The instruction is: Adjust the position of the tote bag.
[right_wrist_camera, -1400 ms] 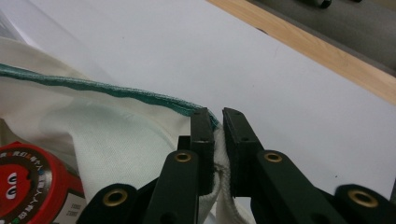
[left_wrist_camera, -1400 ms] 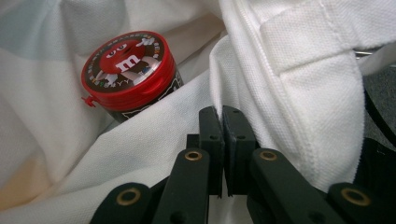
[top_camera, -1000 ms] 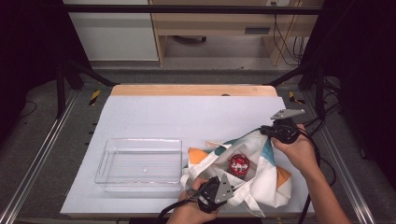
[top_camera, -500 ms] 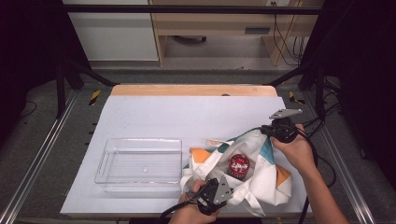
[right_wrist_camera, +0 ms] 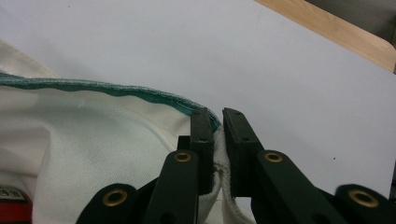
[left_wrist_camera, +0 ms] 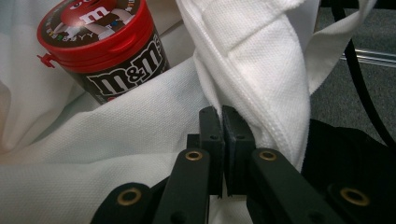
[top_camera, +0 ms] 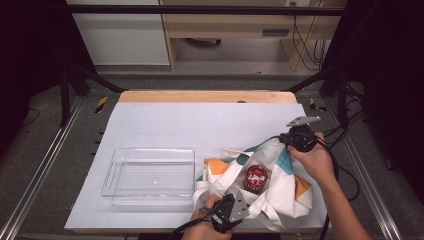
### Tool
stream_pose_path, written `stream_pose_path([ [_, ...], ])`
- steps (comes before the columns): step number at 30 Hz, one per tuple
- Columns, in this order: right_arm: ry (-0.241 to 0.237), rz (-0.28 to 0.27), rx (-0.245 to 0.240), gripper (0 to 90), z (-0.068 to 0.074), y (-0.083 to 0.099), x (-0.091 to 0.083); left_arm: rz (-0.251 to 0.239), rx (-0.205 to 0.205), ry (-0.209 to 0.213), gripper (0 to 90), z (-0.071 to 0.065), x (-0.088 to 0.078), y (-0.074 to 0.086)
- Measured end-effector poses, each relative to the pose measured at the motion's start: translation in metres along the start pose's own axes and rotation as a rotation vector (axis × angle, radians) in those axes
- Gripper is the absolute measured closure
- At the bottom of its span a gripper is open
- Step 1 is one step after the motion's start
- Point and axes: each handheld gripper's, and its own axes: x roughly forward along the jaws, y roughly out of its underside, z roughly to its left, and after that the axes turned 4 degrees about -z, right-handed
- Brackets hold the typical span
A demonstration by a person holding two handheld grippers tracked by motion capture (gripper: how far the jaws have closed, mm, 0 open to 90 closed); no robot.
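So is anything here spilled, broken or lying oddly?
Nothing spilled or broken. The cloth bag lies crumpled rather than flat, because the left gripper and right gripper each pinch its rim, holding it open around an upright candy jar. The clear tray sits squarely beside it.

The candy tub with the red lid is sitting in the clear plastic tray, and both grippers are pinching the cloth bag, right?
Not quite. The candy tub sits inside the cloth bag, as the high view shows; the clear plastic tray holds nothing. The left gripper and right gripper do pinch the bag.
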Motion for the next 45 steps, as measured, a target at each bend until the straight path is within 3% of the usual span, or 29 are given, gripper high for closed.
stream_pose_path([
  [7, -0.010, -0.022, 0.010, 79.0, 0.006, -0.002, -0.006, -0.024, -0.001, -0.023, 84.7, 0.001, -0.002, -0.003],
  [13, -0.007, -0.101, 0.034, 54.0, 0.017, -0.009, -0.034, -0.074, -0.010, -0.064, 66.5, 0.005, -0.014, -0.016],
  [19, 0.029, -0.176, 0.025, 37.3, 0.033, -0.021, -0.069, -0.119, -0.016, -0.090, 59.9, 0.008, -0.031, -0.032],
  [24, 0.033, -0.194, 0.018, 35.1, 0.051, -0.026, -0.091, -0.171, -0.043, -0.093, 55.6, 0.014, -0.046, -0.049],
  [32, 0.072, -0.174, 0.018, 35.0, 0.075, -0.015, -0.102, -0.211, -0.049, -0.181, 53.0, 0.031, -0.069, -0.064],
  [38, 0.106, -0.158, 0.041, 32.4, 0.081, -0.002, -0.107, -0.207, -0.091, -0.260, 48.4, 0.053, -0.082, -0.063],
  [41, 0.104, -0.153, 0.066, 29.8, 0.084, 0.005, -0.106, -0.158, -0.104, -0.281, 45.2, 0.063, -0.078, -0.057],
  [45, 0.110, -0.139, 0.078, 26.4, 0.090, 0.013, -0.101, -0.080, -0.114, -0.271, 42.6, 0.071, -0.066, -0.050],
])
